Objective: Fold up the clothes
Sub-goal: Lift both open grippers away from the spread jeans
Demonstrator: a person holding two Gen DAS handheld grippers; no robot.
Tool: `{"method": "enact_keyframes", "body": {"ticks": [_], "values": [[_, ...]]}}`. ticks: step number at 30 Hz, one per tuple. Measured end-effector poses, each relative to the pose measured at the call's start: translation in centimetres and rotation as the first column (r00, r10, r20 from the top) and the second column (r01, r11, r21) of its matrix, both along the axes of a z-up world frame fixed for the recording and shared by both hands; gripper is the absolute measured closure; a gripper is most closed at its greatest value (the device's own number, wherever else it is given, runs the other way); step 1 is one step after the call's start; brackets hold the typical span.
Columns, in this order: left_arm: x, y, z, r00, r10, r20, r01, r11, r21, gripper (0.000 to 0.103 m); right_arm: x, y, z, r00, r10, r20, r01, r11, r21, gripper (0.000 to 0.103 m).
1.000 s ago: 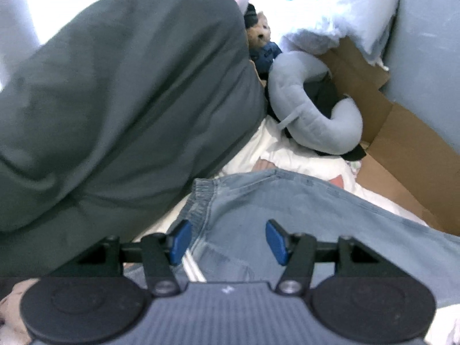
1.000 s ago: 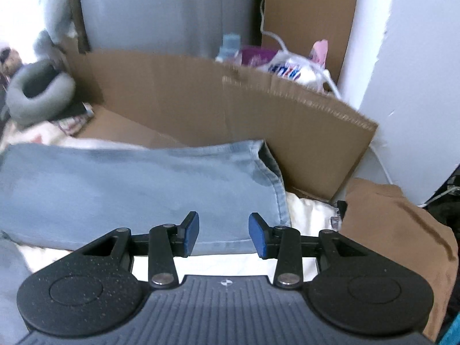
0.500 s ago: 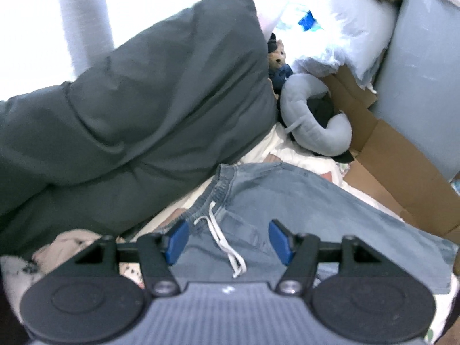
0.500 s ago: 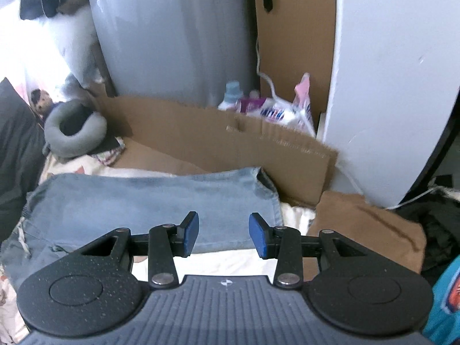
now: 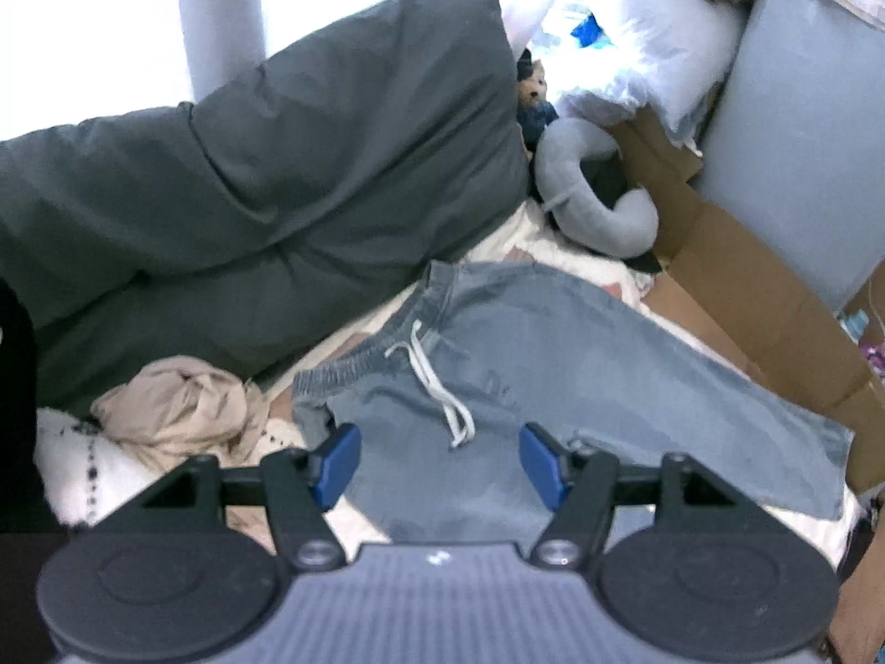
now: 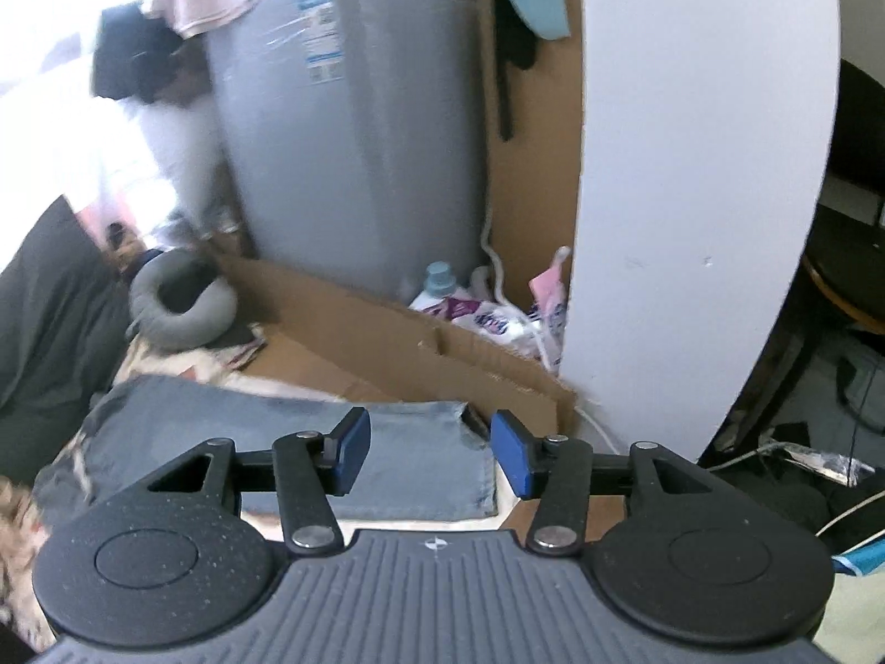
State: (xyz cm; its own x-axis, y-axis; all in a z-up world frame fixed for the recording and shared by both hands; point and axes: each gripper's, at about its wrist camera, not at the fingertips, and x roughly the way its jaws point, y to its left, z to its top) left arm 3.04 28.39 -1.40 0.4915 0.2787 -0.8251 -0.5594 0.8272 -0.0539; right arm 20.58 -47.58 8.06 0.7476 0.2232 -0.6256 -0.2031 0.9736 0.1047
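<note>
My left gripper (image 5: 440, 462) and right gripper (image 6: 426, 451) both stand well apart with nothing between the blue pads, and both have just been opening wider. The jeans (image 5: 553, 365) lie flat below and ahead of them, waistband and drawstring (image 5: 437, 387) near my left, leg hem near my right. They rest on a pale bedsheet (image 5: 531, 243), beside a dark pillow (image 5: 265, 166), a neck pillow (image 5: 586, 205) and cardboard (image 6: 387, 343).
</note>
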Motion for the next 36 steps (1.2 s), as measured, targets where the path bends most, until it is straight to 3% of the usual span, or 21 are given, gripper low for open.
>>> {"method": "enact_keyframes", "body": {"ticks": [4,10,17,25,36], "values": [[-1.5,-0.7,-0.6,1.000,0.002,-0.011,-0.002,1.000,-0.007,0.036,-2.0,-0.2,-1.2,0.997,0.070,-0.023,-0.070,0.998,0.012,0.045],[-4.5,-0.8,-2.1,0.999,0.025,-0.025,-0.025,1.000,-0.016,0.035,-6.4,-0.4,-7.2,0.986,0.106,-0.132,-0.099,0.993,0.058,0.042],[-7.6,-0.3,-4.2,0.999,0.047,-0.011,-0.047,0.998,-0.042,0.033,-12.4,-1.7,-14.3,0.970,0.086,-0.226,-0.048,0.985,0.167,0.042],[-9.2,-0.2,-8.5,0.999,0.043,0.000,-0.043,0.995,-0.090,0.033,-17.9,-1.6,-19.7,0.949,0.066,-0.308,-0.005,0.981,0.194,0.042],[-8.5,-2.5,-16.0,0.996,-0.033,-0.084,0.020,0.989,-0.146,0.033,-21.1,1.2,-28.4,0.902,0.070,-0.425,0.050,0.963,0.264,0.042]]}}
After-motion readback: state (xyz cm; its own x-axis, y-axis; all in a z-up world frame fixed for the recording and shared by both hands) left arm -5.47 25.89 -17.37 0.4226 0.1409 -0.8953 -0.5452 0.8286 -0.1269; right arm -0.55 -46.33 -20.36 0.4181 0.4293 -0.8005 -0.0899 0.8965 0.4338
